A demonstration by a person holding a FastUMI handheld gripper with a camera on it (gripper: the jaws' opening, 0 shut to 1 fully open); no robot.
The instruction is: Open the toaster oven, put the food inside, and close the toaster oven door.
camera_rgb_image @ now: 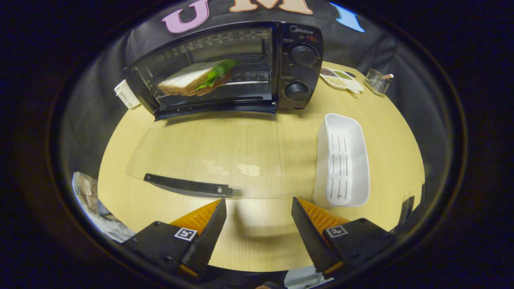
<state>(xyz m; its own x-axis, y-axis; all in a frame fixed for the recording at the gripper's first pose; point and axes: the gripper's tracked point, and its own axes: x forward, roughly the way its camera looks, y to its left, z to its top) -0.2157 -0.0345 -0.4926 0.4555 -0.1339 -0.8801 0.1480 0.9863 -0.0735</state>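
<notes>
You are holding the gripper (259,208) with jaws wide and empty, just short of the open door (209,160); the sandwich (196,78) is sitting inside the oven (299,64).

Black toaster oven (225,68), glass door (209,156) folded flat, sandwich (194,78) inside.

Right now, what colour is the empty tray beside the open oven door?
White tray, slotted bottom; seen in the gripper view.
</notes>
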